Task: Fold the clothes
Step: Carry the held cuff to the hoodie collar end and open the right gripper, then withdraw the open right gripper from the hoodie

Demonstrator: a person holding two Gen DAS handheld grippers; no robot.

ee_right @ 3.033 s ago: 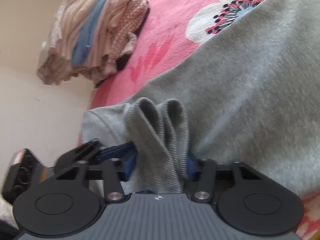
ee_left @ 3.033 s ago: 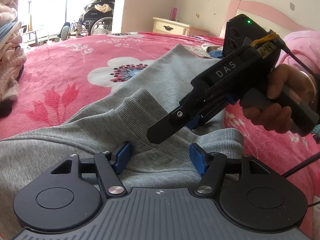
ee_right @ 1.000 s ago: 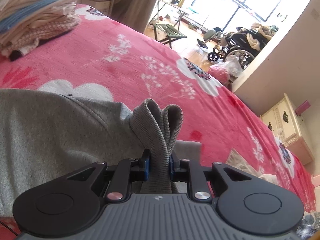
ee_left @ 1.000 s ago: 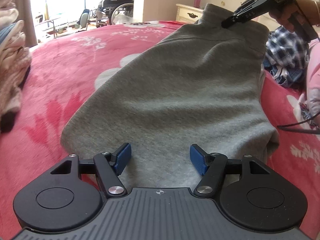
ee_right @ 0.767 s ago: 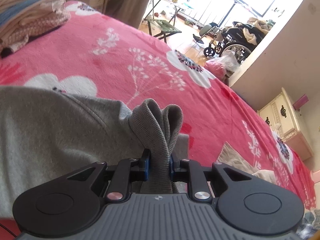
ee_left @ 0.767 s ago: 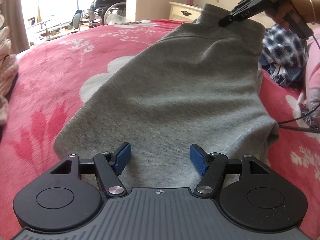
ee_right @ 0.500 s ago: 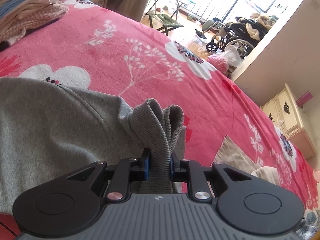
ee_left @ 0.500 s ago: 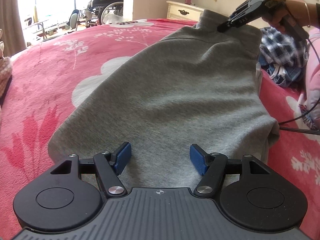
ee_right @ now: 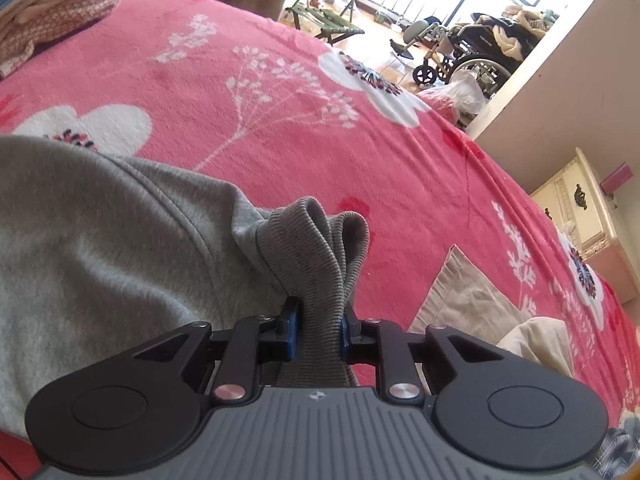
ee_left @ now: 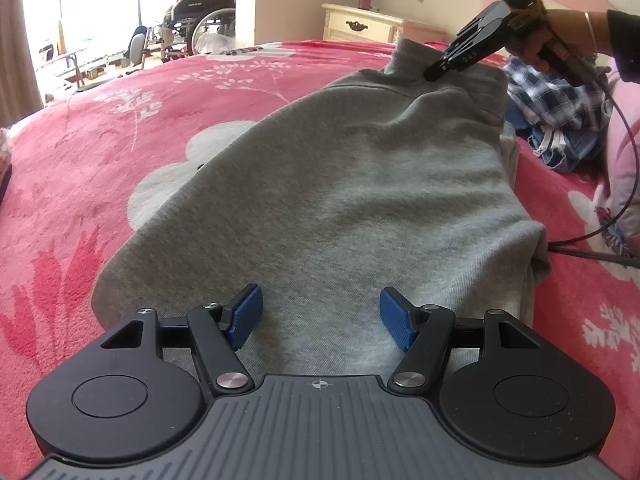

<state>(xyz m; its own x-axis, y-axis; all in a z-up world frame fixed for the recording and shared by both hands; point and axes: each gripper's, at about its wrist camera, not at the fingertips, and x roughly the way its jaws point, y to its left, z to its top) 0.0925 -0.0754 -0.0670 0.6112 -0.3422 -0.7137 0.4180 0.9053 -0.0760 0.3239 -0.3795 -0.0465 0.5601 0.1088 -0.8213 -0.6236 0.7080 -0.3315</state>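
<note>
Gripping: right gripper (ee_right: 316, 330) clamped on ribbed cuff (ee_right: 320, 248) of gray sweatshirt (ee_left: 340, 184); cuff bunched btwn blue pads, sticks out ahead of them.
L of right gripper: sweatshirt body spread on red floral blanket (ee_right: 280, 112).
R of right gripper: beige cloth (ee_right: 468, 300) on blanket, apart from cuff.
Left gripper (ee_left: 321, 316): jaws wide apart, nothing btwn pads, low over near end of sweatshirt.
Ahead of left gripper: sweatshirt runs away to its far end, held there by right gripper.
Far R of left gripper: plaid garment (ee_left: 560, 108) just beside sweatshirt.
</note>
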